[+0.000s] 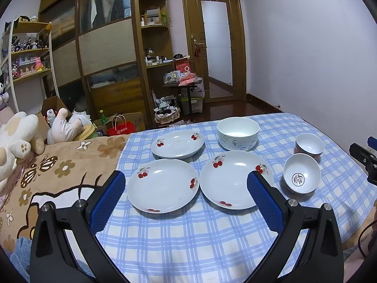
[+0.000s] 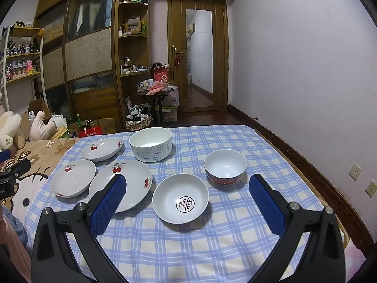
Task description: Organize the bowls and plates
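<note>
Three cherry plates (image 1: pixel 162 185), three bowls (image 2: pixel 180 198) on checked cloth (image 1: pixel 188 235)

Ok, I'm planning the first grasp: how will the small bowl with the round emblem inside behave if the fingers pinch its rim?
The emblem bowl looks like glazed ceramic, so it is probably stiff, slick and breakable. It sits on a soft checked cloth, so pressing one edge may tip it. Its curved wall could slip from the right gripper, whose fingers stand open.

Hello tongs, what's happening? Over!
Left tongs open, right tongs open. Three plates, three bowls unstacked. Nothing in the way.
</note>
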